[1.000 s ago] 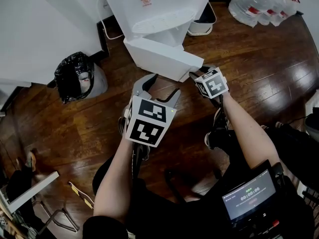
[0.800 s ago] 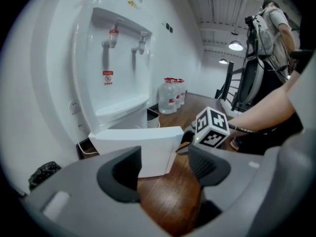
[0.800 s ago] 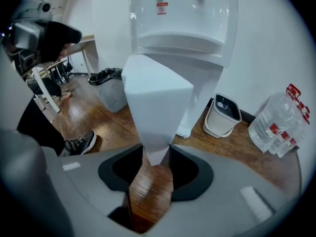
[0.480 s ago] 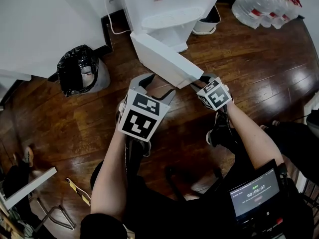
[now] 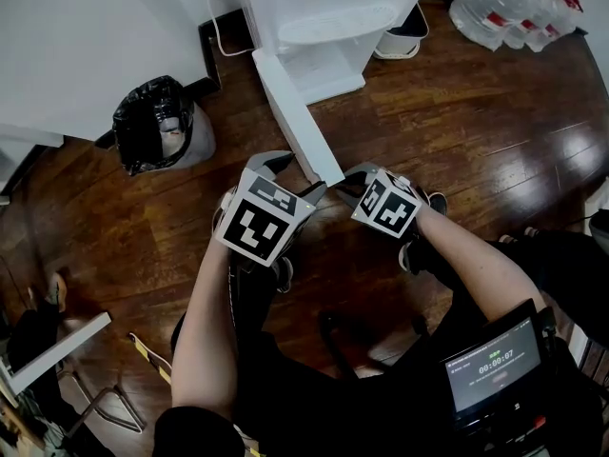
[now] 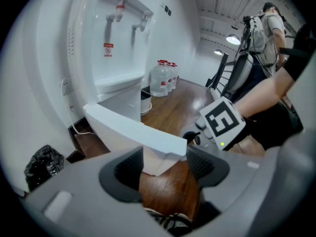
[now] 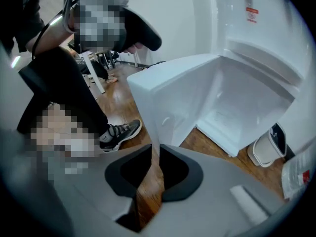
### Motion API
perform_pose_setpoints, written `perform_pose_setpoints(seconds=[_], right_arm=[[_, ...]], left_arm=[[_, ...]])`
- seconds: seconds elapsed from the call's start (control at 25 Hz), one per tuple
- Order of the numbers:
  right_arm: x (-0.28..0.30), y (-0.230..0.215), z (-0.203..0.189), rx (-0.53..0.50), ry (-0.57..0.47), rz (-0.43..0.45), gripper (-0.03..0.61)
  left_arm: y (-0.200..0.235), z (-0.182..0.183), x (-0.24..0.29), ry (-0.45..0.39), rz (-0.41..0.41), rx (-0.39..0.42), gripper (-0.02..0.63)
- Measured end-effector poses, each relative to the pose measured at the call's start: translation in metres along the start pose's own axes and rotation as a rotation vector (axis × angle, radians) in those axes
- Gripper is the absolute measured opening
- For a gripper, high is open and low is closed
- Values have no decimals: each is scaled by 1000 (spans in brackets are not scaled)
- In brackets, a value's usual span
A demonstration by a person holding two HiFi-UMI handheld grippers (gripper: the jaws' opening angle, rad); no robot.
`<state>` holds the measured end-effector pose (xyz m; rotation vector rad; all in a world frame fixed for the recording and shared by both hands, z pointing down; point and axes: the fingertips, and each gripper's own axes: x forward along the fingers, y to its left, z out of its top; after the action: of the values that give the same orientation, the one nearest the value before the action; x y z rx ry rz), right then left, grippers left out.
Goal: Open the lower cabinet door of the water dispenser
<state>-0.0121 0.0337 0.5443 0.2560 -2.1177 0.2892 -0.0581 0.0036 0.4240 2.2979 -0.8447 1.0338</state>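
A white water dispenser stands at the far side of a dark wood floor. Its lower cabinet door hangs wide open, its free edge reaching near, toward the person. The right gripper, whose jaws have just been closing to a narrow slit, pinches that thin edge. Just to its left, the left gripper has jaws wide apart, though they have just been closing a little. The door's bottom corner sits between them, not squeezed.

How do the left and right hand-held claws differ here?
The left gripper has jaws wide, just closing a little, with the cabinet door corner loose between them; the right gripper has jaws just closed to a slit on that door's thin edge. Both meet at the door's free end.
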Motion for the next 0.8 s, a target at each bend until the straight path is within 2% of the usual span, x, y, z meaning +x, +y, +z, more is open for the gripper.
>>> perform_pose_setpoints(seconds=[0.24, 0.36, 0.48, 0.56, 0.72, 0.8], right_arm=[[11, 22, 18, 4, -32, 50, 52], [17, 29, 26, -3, -36, 63, 52], [25, 40, 36, -21, -41, 80, 52], [30, 47, 45, -40, -43, 92, 52], [43, 62, 65, -65, -54, 113, 49], [49, 68, 76, -66, -66, 117, 50]], left_arm=[[9, -19, -16, 30, 5, -63, 276], [8, -31, -16, 37, -29, -73, 214], [2, -37, -18, 35, -76, -90, 204], [5, -37, -24, 27, -73, -116, 213], [24, -47, -41, 25, -3, -185, 292], [35, -55, -47, 29, 30, -222, 305]])
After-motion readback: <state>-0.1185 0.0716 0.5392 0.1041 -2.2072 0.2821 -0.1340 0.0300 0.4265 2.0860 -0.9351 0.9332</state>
